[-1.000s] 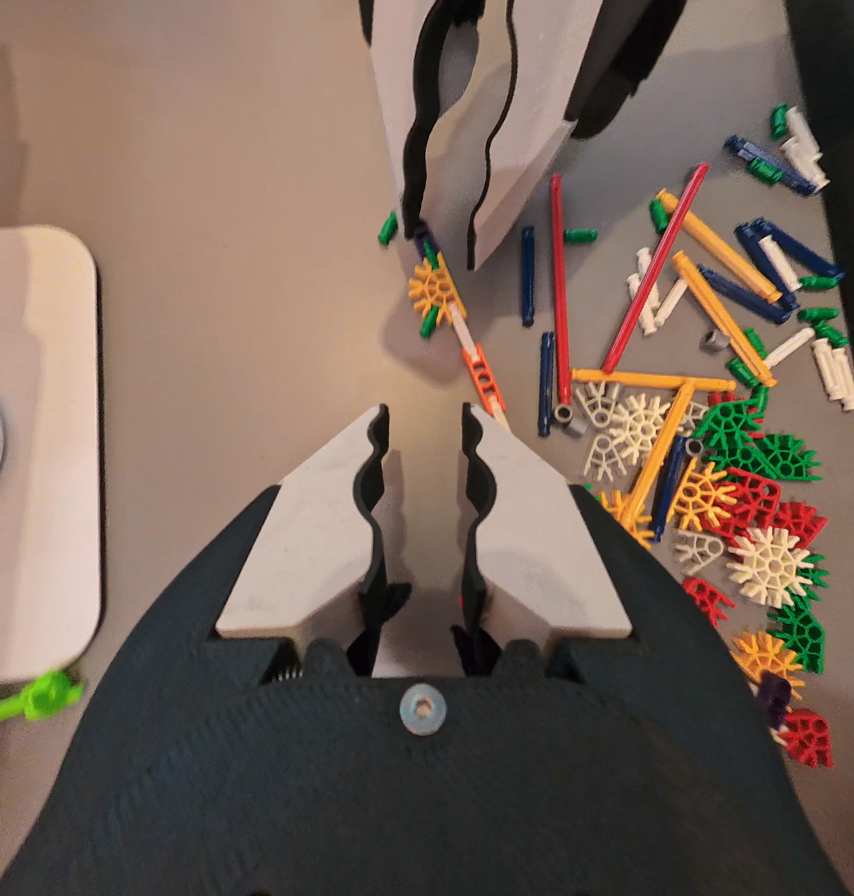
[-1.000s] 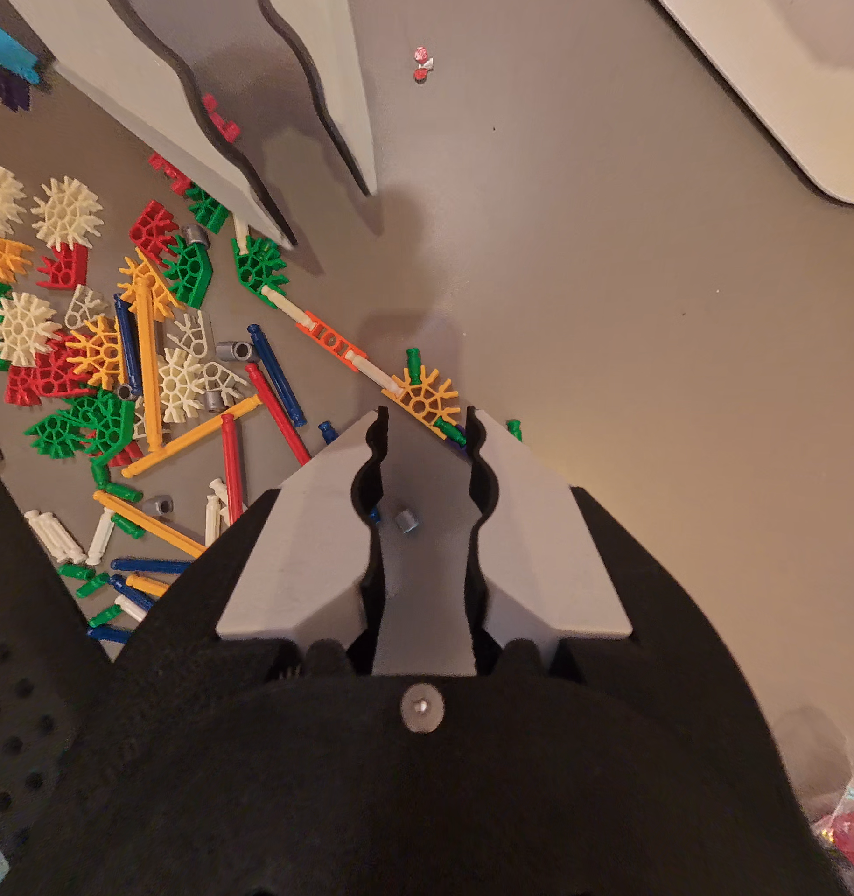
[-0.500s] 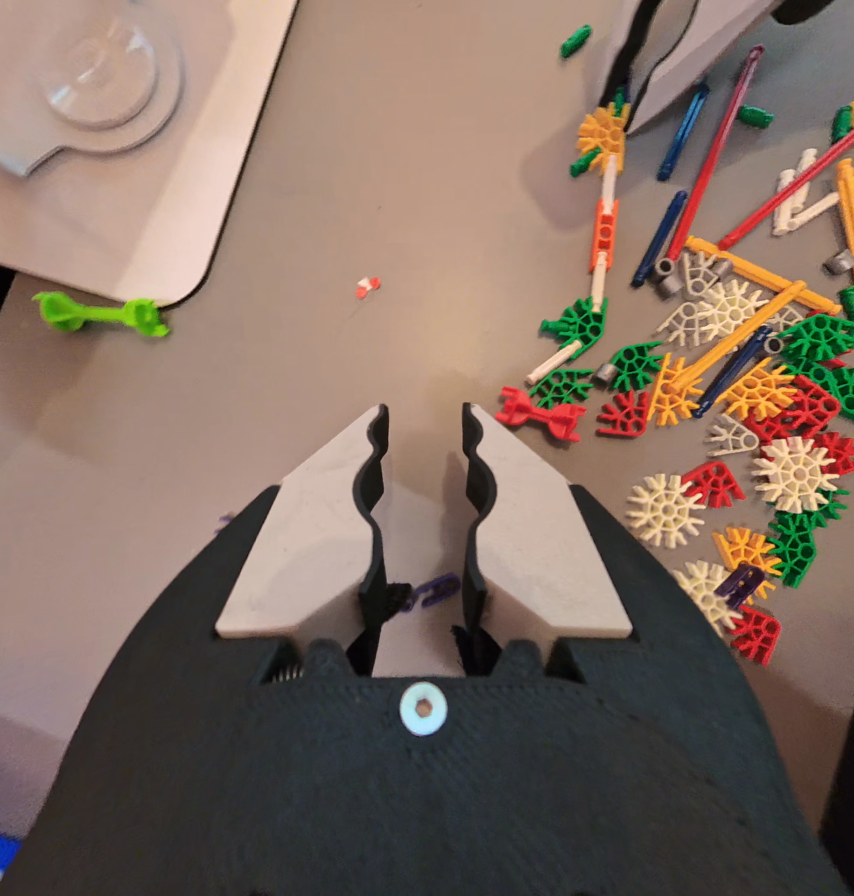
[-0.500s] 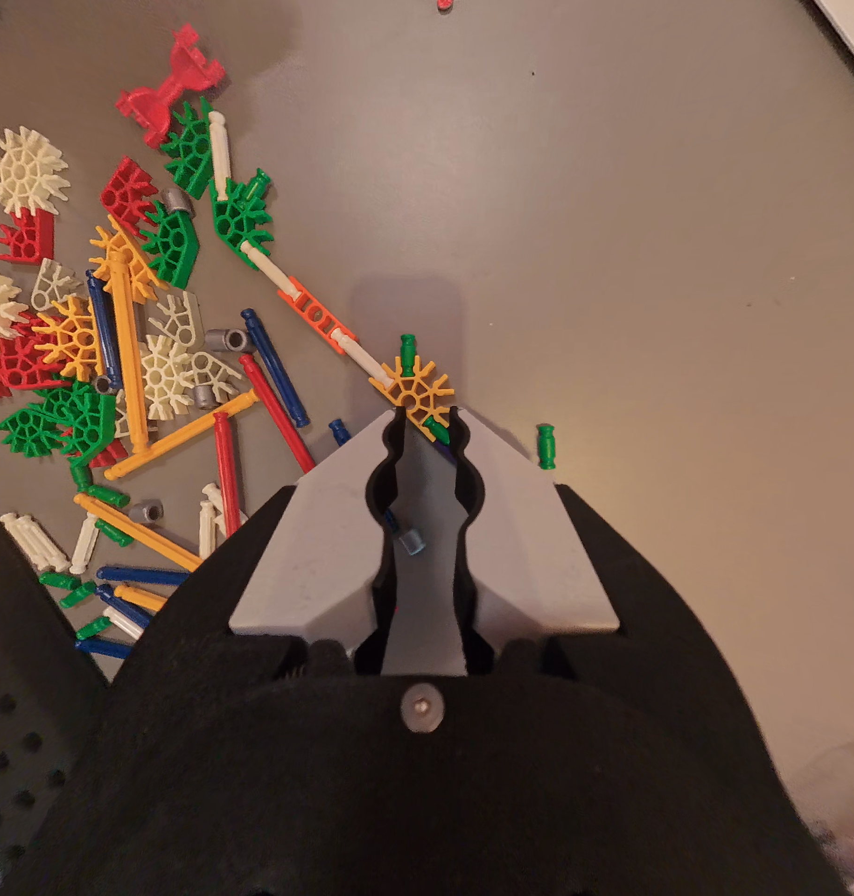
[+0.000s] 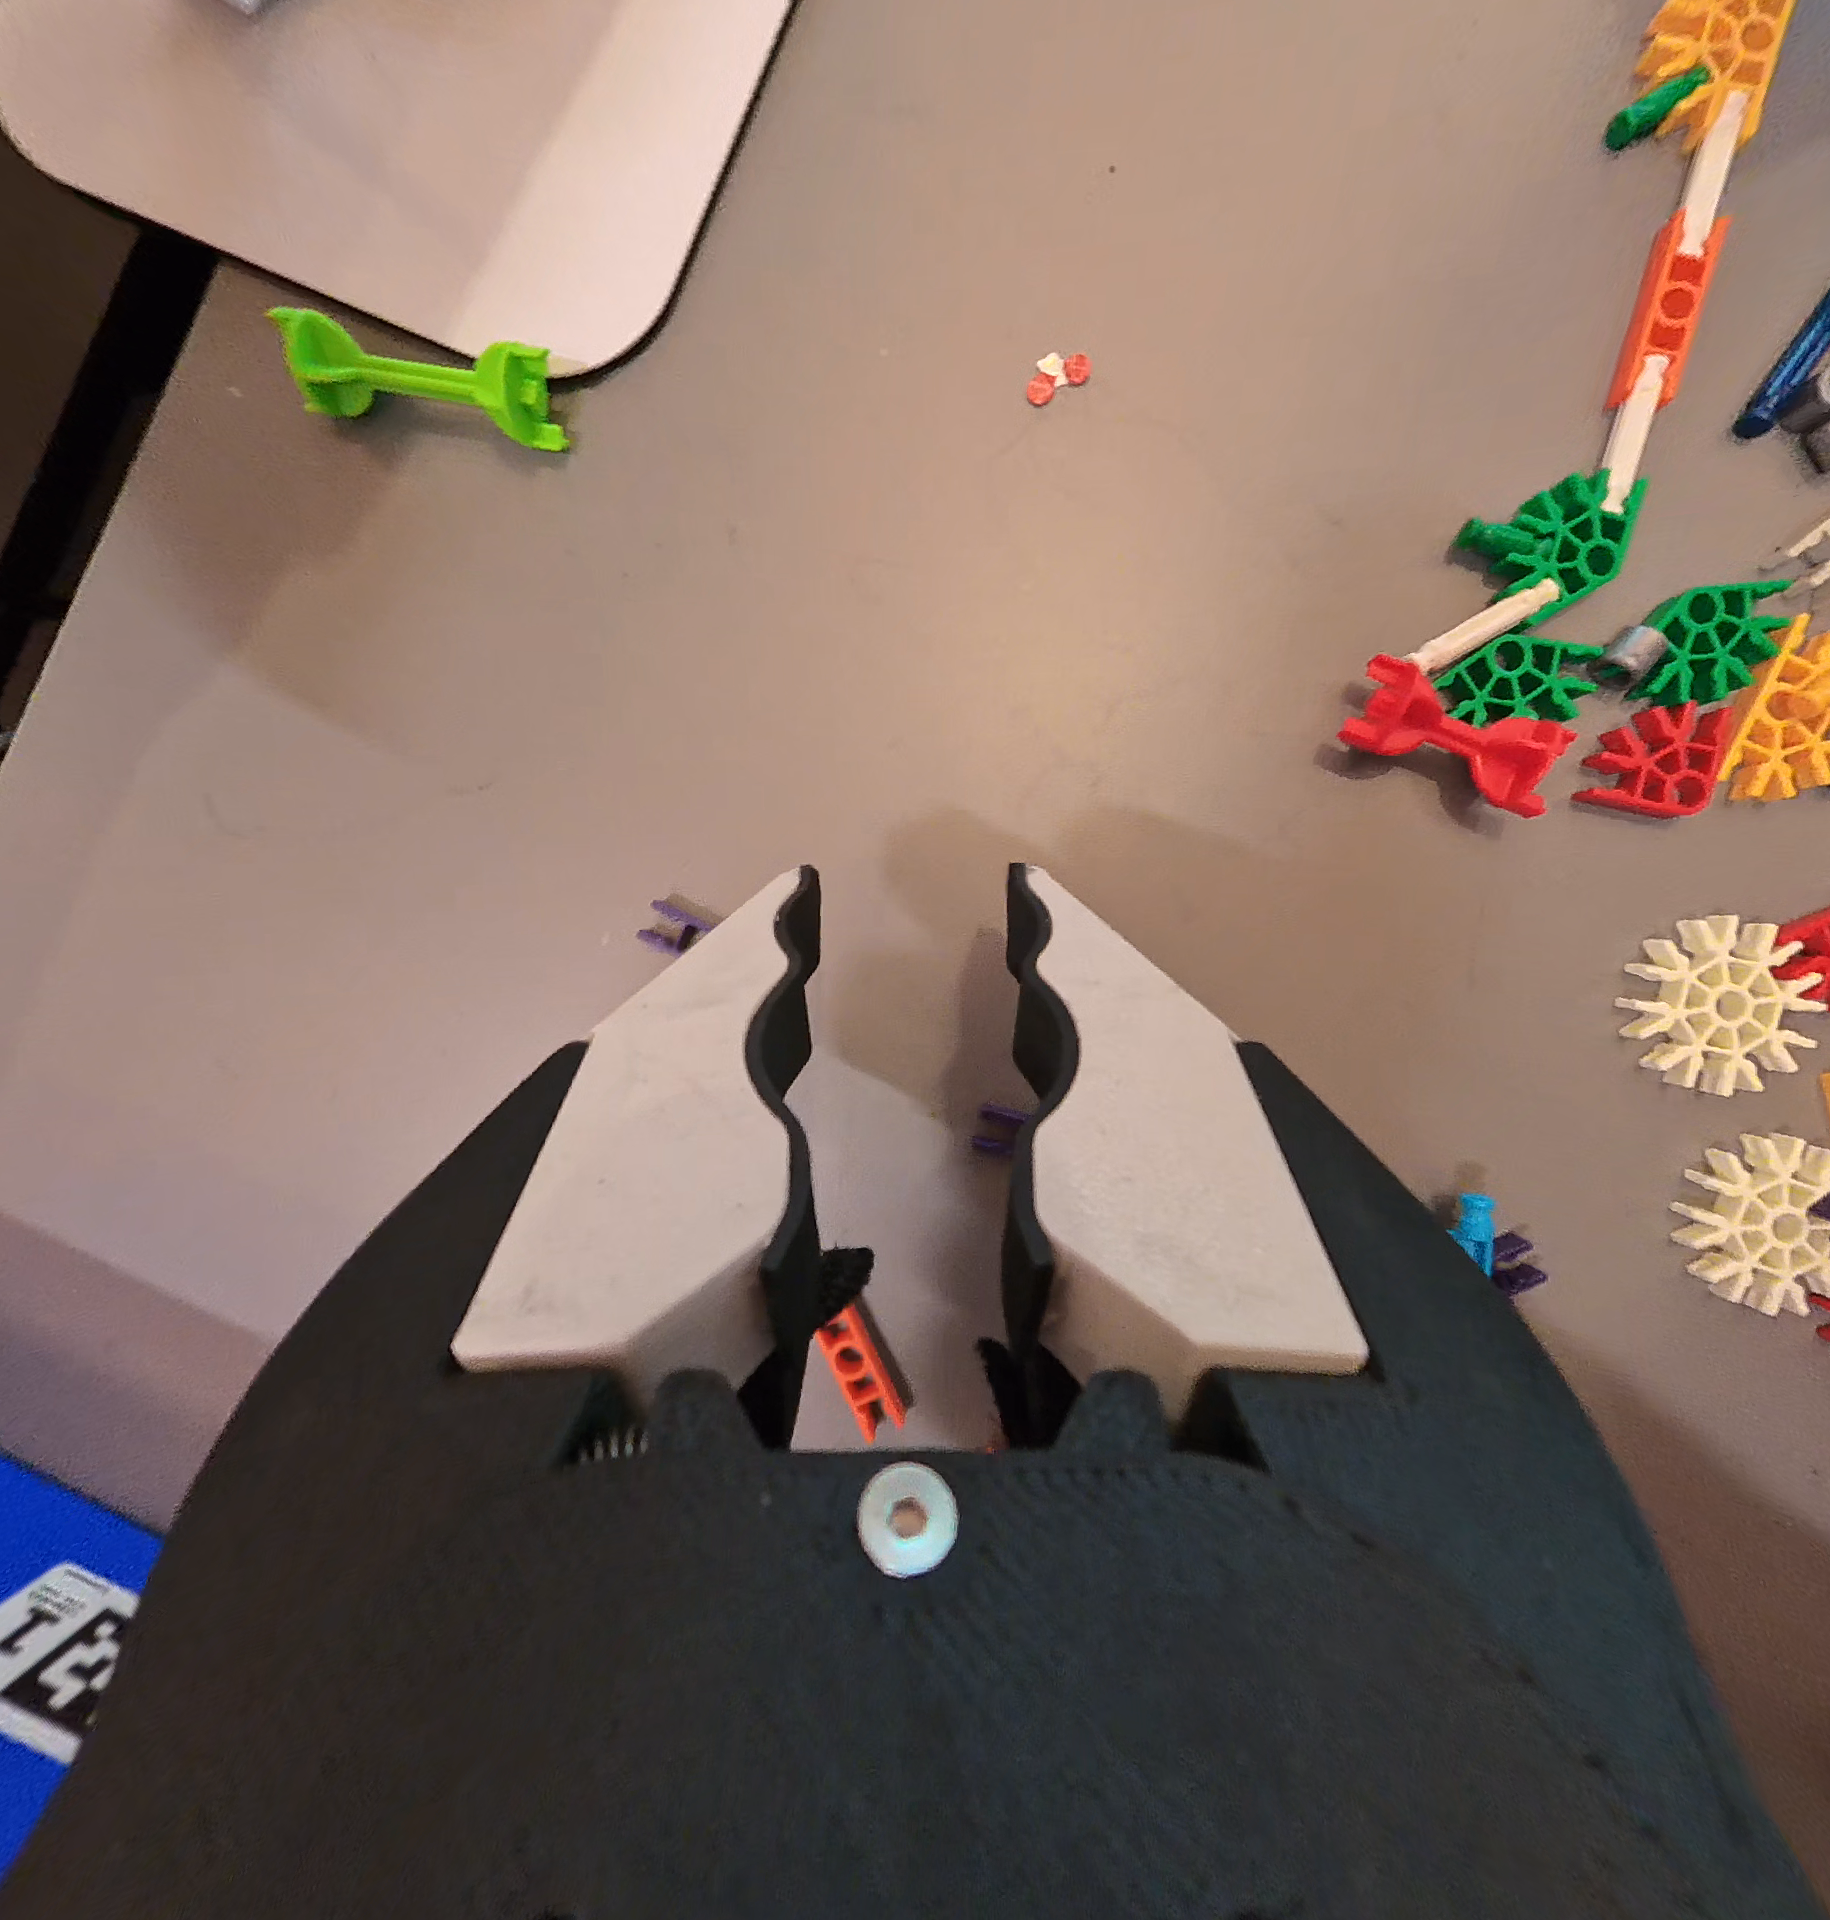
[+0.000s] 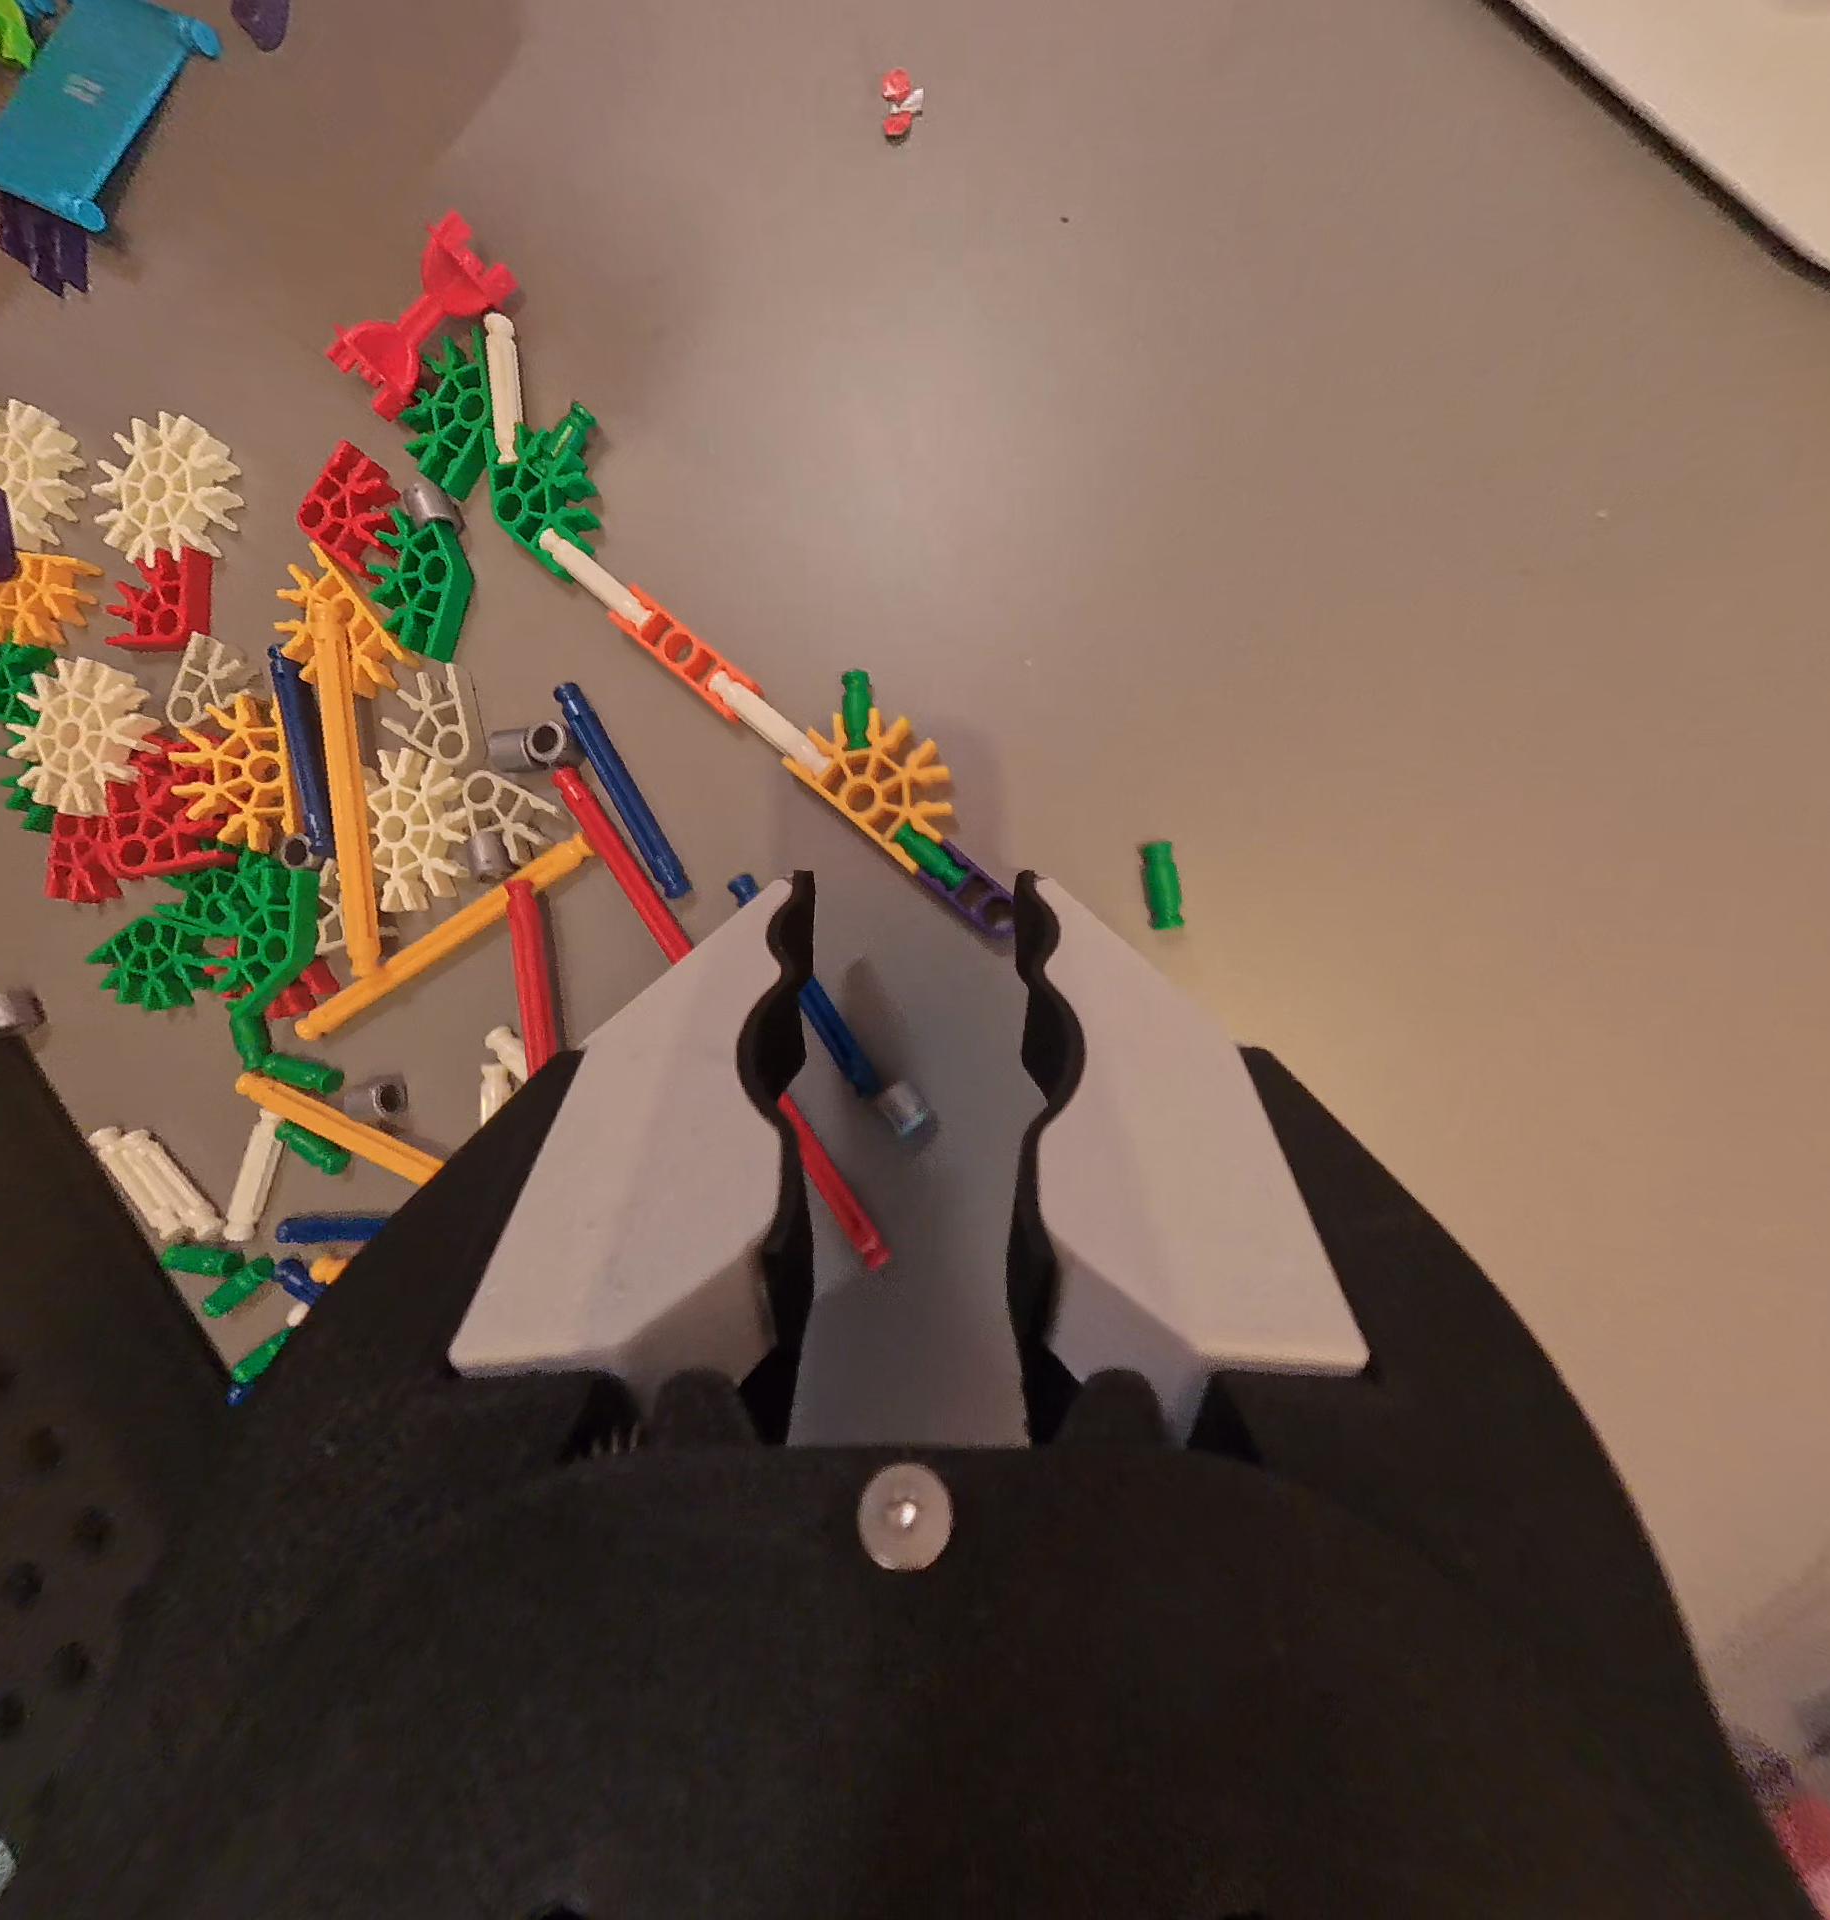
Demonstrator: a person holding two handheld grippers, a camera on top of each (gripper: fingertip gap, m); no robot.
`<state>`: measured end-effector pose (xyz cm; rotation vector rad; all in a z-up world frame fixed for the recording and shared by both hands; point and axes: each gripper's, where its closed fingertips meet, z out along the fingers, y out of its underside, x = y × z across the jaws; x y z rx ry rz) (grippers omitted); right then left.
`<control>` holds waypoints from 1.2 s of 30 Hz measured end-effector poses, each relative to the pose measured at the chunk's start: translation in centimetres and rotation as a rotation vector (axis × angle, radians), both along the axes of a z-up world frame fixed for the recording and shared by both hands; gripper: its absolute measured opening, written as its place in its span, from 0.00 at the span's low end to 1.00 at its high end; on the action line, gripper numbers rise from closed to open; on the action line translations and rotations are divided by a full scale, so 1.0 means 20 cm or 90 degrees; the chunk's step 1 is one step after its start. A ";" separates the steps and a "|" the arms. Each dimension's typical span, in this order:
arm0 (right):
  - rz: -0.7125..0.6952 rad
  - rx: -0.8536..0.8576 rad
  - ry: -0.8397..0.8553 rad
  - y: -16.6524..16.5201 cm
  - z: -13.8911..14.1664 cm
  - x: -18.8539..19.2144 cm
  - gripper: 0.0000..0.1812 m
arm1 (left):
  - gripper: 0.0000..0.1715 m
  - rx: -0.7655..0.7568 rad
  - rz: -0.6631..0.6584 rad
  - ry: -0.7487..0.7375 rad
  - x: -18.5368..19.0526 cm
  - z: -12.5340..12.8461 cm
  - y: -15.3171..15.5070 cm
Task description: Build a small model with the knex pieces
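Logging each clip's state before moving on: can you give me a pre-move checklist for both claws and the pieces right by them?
1. Left claw open, nothing gripped: ok.
2. Right claw open, nothing gripped: ok.
3. Right claw apart from the purple connector beside its fingertip: cannot tell.
4. Table below the right claw's gap bare: not ok; a blue rod, grey spacer and red rod lie there.
5. Table below the left claw's gap bare: not ok; a purple clip and an orange connector show through it.
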<state>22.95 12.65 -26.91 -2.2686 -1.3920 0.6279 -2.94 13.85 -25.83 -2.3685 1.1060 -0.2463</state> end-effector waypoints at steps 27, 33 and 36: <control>0.053 -0.011 0.067 -0.40 0.10 -0.01 0.18 | 0.07 -0.059 -0.100 -0.008 0.44 -0.15 -0.43; 0.060 -0.013 0.079 -0.40 0.11 -0.04 0.18 | 0.14 -0.030 -0.083 -0.023 0.44 -0.06 -0.42; 0.068 -0.010 0.080 -0.40 0.12 -0.06 0.18 | 0.17 -0.003 -0.109 0.003 0.50 -0.12 -0.35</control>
